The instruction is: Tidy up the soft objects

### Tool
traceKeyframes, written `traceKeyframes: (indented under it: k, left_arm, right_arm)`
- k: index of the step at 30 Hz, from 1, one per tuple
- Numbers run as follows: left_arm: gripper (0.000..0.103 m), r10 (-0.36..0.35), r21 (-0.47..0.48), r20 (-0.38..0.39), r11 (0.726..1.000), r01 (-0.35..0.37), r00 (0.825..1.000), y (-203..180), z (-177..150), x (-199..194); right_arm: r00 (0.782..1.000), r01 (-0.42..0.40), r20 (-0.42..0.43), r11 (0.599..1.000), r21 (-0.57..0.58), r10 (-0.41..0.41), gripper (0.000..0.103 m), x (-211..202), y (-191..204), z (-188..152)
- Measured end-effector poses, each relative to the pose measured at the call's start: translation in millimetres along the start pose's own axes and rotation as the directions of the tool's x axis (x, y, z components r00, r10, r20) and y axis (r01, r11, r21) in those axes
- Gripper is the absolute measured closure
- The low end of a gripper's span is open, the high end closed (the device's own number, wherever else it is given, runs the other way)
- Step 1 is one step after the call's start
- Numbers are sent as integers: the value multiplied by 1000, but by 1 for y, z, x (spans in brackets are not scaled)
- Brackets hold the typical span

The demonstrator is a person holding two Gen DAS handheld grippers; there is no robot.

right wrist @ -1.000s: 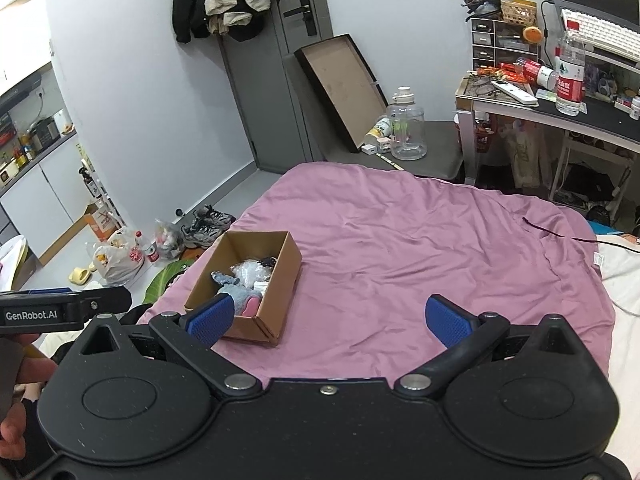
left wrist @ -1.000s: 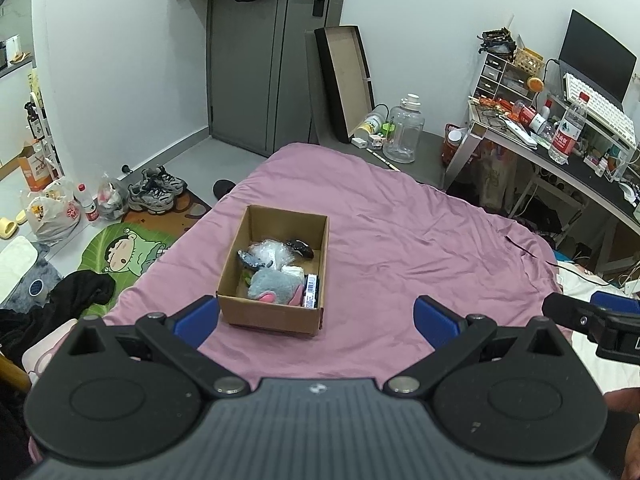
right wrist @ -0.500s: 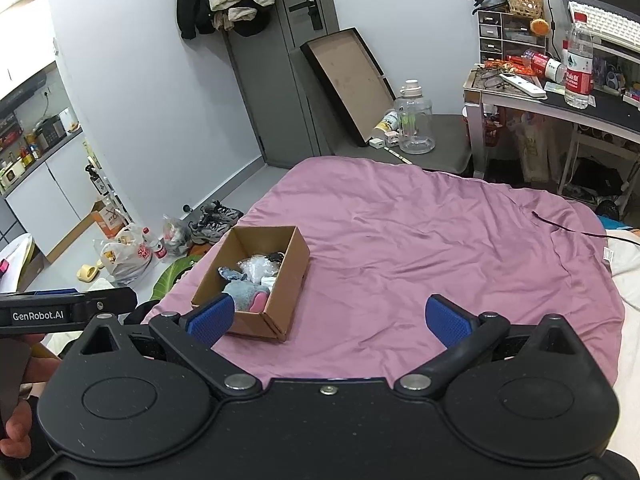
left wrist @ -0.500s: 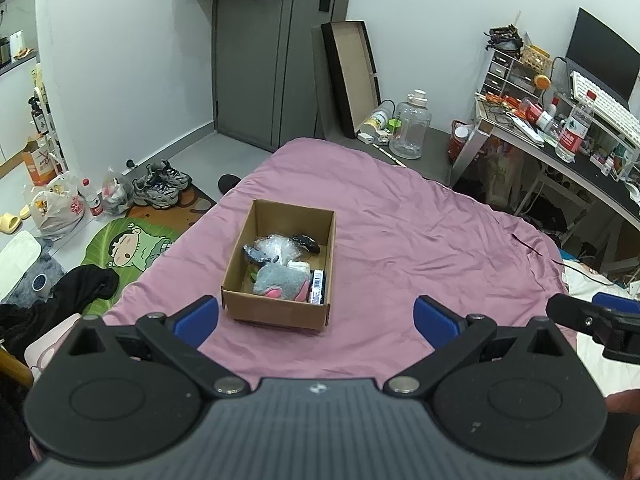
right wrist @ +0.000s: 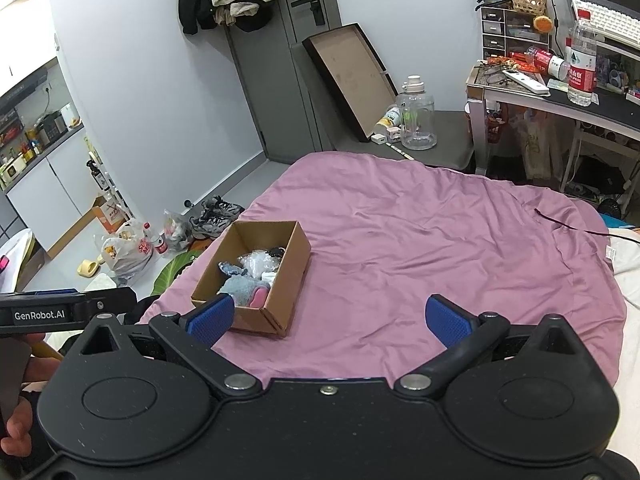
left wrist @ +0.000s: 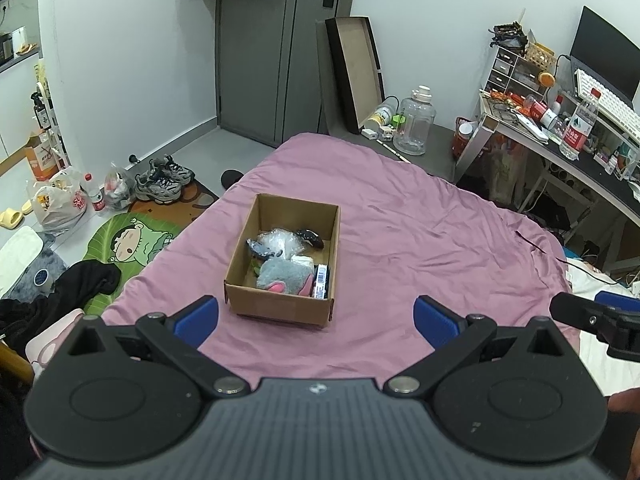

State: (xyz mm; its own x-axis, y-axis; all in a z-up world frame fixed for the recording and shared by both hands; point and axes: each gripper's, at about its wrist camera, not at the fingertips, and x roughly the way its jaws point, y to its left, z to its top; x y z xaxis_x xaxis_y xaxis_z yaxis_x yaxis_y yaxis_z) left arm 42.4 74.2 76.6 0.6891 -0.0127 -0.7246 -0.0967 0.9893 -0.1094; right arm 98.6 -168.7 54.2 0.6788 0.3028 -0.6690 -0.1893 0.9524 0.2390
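An open brown cardboard box [left wrist: 282,256] sits on a wrinkled mauve bedspread [left wrist: 420,240], just ahead of the left gripper [left wrist: 316,316] and between the lines of its two blue-padded fingers [left wrist: 198,314], nearer the left one. Packed inside the box are a fluffy grey-and-pink plush item [left wrist: 285,278], a crinkled clear plastic bag [left wrist: 276,242], a small dark object [left wrist: 310,237] toward the far wall, and a white-and-blue printed packet [left wrist: 321,285] standing against the right wall.

The left gripper's fingers are spread wide with nothing between them, hanging above the near edge of the bedspread. The right gripper [right wrist: 328,318] is likewise spread wide and empty; in its view the cardboard box [right wrist: 256,276] lies ahead and to the left, its near corner partly hidden behind the left blue-padded finger [right wrist: 210,316].

Beyond the fingers, past the far end of the bed, a large clear plastic water jug [left wrist: 414,126] stands on a grey surface beside a flat black-framed tray [left wrist: 354,72] leaning on the wall. A cluttered desk [left wrist: 560,148] stands far right of the fingers; grey sneakers [left wrist: 162,180] and a green cartoon floor mat [left wrist: 132,240] lie on the floor far left.
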Motion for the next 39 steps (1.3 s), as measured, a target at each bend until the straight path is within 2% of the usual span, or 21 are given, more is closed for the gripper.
traceKeyframes:
  k: [23, 39]
  left_arm:
    - [0, -3, -11, 4, 1000, 3, 1000, 0, -8, 2]
    - [0, 12, -11, -21, 1000, -12, 1000, 0, -10, 12]
  right_arm:
    - [1000, -5, -5, 1000, 0, 5, 0, 1, -3, -2]
    - [999, 24, -24, 1000, -17, -25, 0, 10, -3, -3]
